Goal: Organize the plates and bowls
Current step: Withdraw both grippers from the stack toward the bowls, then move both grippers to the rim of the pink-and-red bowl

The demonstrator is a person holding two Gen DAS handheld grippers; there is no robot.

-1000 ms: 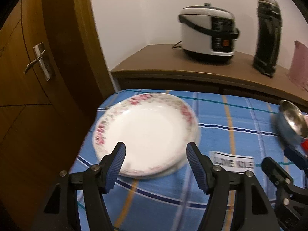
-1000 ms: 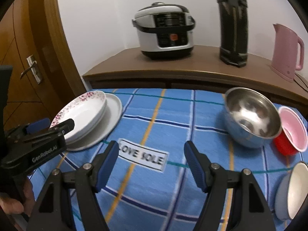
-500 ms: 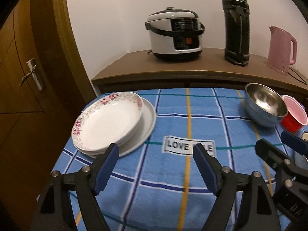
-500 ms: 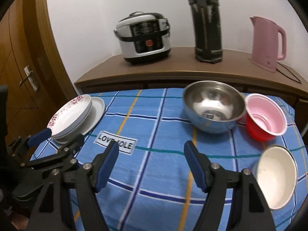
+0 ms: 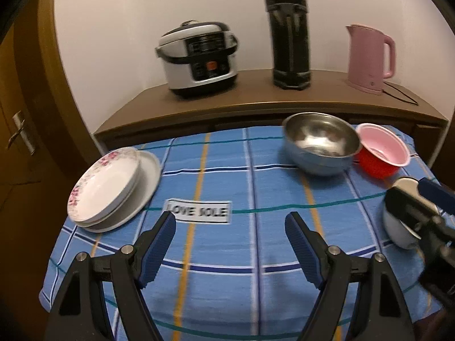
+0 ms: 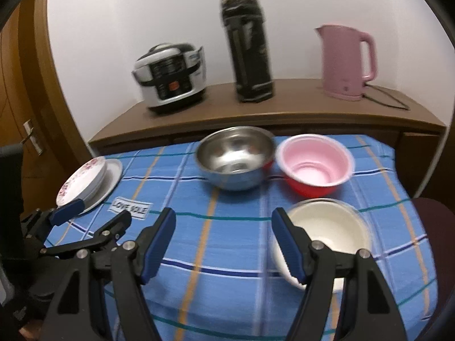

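Observation:
A floral-rimmed plate tops a stack of plates (image 5: 108, 190) at the table's left edge, also in the right wrist view (image 6: 85, 182). At the back right stands a steel bowl (image 5: 321, 145) (image 6: 236, 156) touching a red bowl with a pink inside (image 5: 381, 153) (image 6: 315, 164). Nearer the front sits a white bowl (image 6: 327, 233). My left gripper (image 5: 230, 224) hovers open over bare cloth, right of the plates, holding nothing. My right gripper (image 6: 224, 218) is open and holds nothing; its right finger overlaps the white bowl's left rim.
A blue checked cloth (image 5: 227, 261) with a "LOVE SOLE" label covers the table. Behind it a wooden sideboard (image 5: 256, 108) carries a rice cooker (image 5: 199, 56), a black thermos (image 5: 287, 31) and a pink kettle (image 5: 369, 56). A wooden door (image 5: 20, 142) is at the left.
Both grippers have swung to the right. The left one has left the plate stack behind and its jaws stand wider. The right one has come up beside the white bowl.

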